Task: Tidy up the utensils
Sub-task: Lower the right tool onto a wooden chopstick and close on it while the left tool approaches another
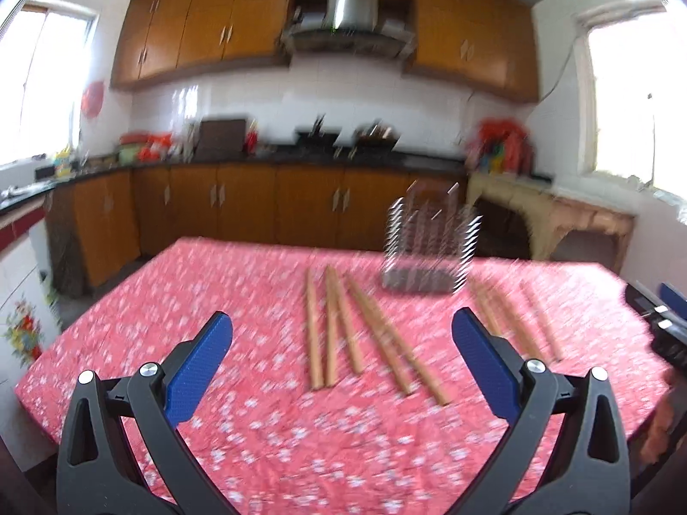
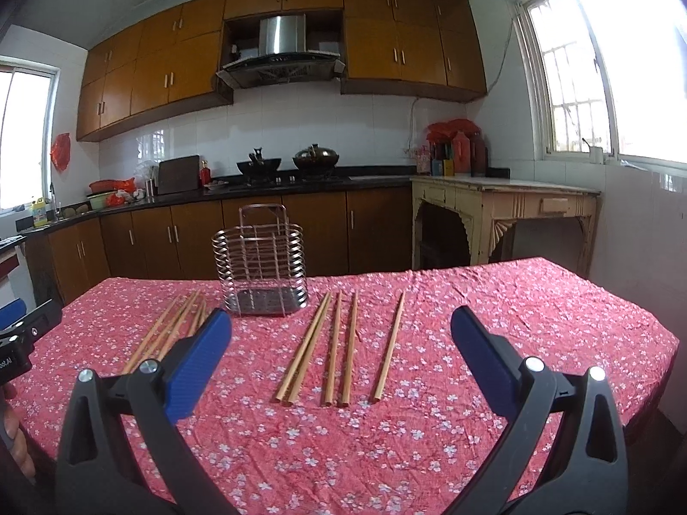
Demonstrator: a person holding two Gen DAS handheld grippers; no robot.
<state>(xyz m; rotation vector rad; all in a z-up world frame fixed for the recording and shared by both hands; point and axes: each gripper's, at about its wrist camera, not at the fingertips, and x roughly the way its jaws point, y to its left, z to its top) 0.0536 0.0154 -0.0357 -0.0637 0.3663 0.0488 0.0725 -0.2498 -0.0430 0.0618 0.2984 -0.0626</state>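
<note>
Several wooden chopsticks lie on the red flowered tablecloth in two groups, either side of a wire utensil basket (image 2: 260, 264). In the right wrist view the right group (image 2: 339, 347) lies straight ahead and the left group (image 2: 169, 330) lies partly behind my left finger. My right gripper (image 2: 341, 322) is open and empty above the table, short of the chopsticks. The left wrist view is blurred; it shows the left group (image 1: 356, 334), the basket (image 1: 427, 249) and the right group (image 1: 517, 322). My left gripper (image 1: 341, 322) is open and empty.
The table (image 2: 515, 300) fills the foreground. The other gripper shows at each view's edge, at the right in the left wrist view (image 1: 665, 322) and at the left in the right wrist view (image 2: 21, 334). Kitchen counters, a stove with pots and a cream side table (image 2: 502, 210) stand behind.
</note>
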